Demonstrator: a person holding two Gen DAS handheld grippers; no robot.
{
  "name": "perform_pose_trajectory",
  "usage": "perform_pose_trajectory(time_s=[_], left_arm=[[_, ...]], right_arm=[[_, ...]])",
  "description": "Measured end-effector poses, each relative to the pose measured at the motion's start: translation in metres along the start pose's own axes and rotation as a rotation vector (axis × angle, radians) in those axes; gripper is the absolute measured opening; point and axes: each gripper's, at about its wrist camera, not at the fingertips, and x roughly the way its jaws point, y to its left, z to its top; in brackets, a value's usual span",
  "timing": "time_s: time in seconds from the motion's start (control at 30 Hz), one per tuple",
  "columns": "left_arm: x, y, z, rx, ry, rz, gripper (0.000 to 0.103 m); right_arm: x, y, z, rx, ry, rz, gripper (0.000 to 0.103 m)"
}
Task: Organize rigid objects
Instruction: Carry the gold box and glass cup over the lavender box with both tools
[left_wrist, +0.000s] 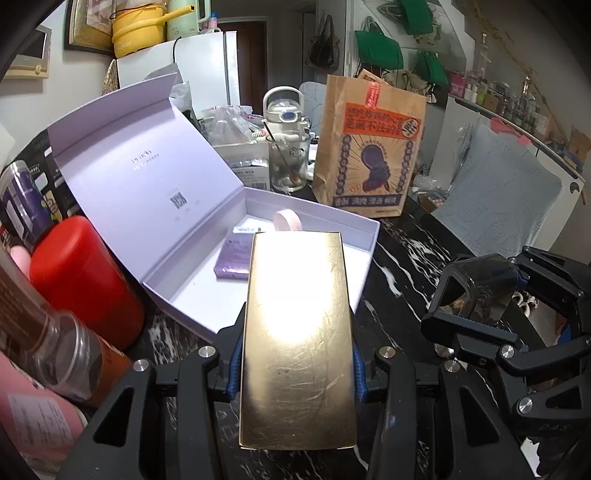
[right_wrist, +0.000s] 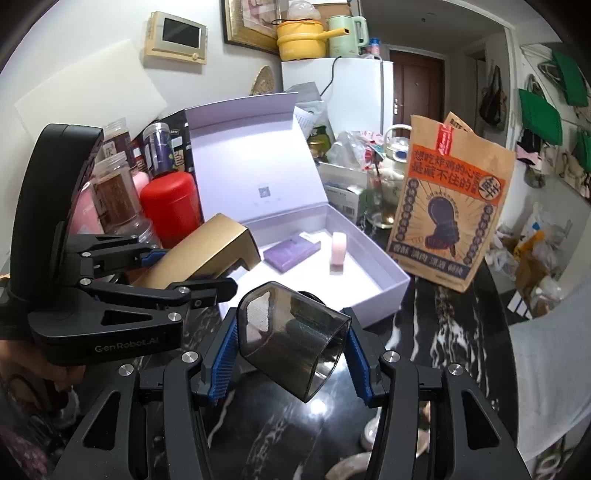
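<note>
Gold box (left_wrist: 297, 332) sits clamped in my left gripper (left_wrist: 295, 365); my right gripper (right_wrist: 291, 354) grips a smoky cup (right_wrist: 291, 339), both near the open white box (left_wrist: 354, 236)

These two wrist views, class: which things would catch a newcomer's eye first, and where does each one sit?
The shiny gold rectangular box dominates the left wrist view, clamped in the left gripper just in front of the open pale lilac gift box. In the right wrist view, a smoky translucent plastic cup lies tilted in the right gripper over the black marbled table. Behind the gift box stands a brown printed paper bag.
</note>
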Motion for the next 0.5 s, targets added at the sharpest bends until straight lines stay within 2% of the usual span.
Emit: perform_pose_trajectory(time_s=[0.5], left_arm=[[0.020,0.025,0.044,-0.031,-0.060,0.022,0.044]], right_arm=[[0.025,-0.020,0.048,-0.049,-0.032,-0.006,0.052]])
